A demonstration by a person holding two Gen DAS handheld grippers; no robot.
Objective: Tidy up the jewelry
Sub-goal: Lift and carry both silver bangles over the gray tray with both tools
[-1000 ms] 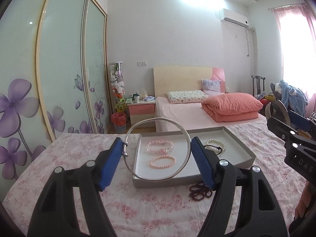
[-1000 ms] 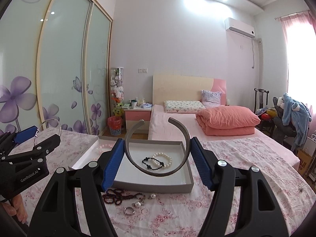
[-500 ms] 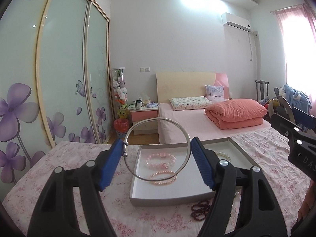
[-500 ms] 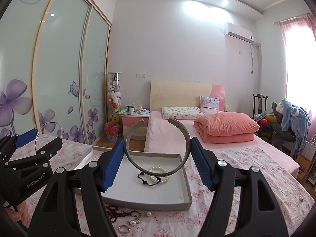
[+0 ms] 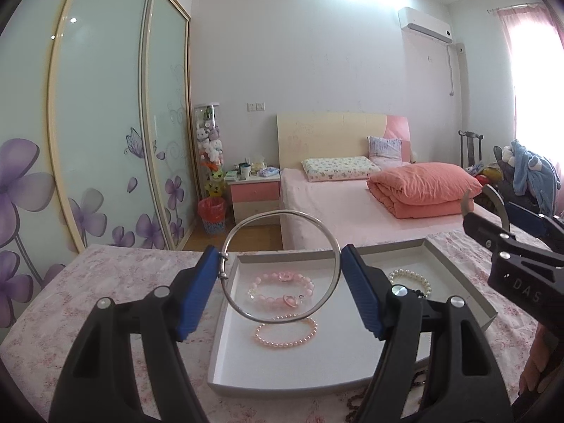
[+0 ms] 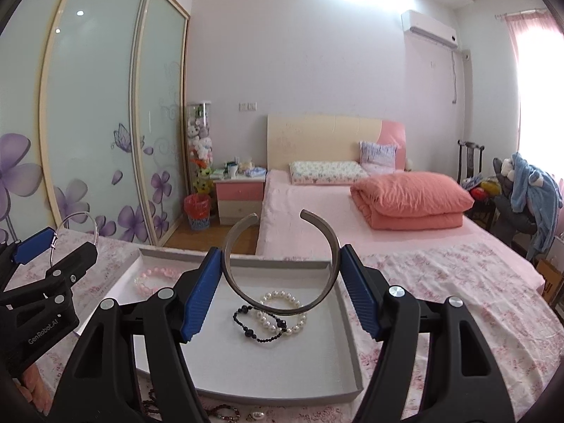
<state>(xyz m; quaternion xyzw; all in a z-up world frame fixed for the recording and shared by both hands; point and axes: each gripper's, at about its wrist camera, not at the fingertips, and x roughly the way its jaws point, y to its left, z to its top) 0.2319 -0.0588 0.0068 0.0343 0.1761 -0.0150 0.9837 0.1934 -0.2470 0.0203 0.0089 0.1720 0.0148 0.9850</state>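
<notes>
My left gripper (image 5: 278, 282) is shut on a thin silver bangle (image 5: 319, 227) held upright between its blue pads, above the left half of the white tray (image 5: 229, 377). Under it lie a pink stone bracelet (image 5: 280, 287) and a pink pearl bracelet (image 5: 286, 333). My right gripper (image 6: 280, 282) is shut on a wide open-ended grey cuff (image 6: 243, 294), upright over the tray's (image 6: 338, 384) right half, where a white pearl bracelet (image 6: 282, 308) and a black bead bracelet (image 6: 255, 322) lie. Each gripper shows in the other's view: the right (image 5: 514, 246), the left (image 6: 42, 264).
The tray sits on a pink floral cloth (image 6: 458, 282). Dark bead bracelets and small pieces (image 6: 225, 414) lie on the cloth by the tray's near edge. Beyond are a bed (image 5: 370, 208), a nightstand (image 5: 253, 197), sliding wardrobe doors (image 5: 98, 123) and a chair with clothes (image 6: 528, 190).
Both grippers have moved forward and slightly down over the tray, which now looks larger and lower in both views. Each still holds its bangle the same way.
</notes>
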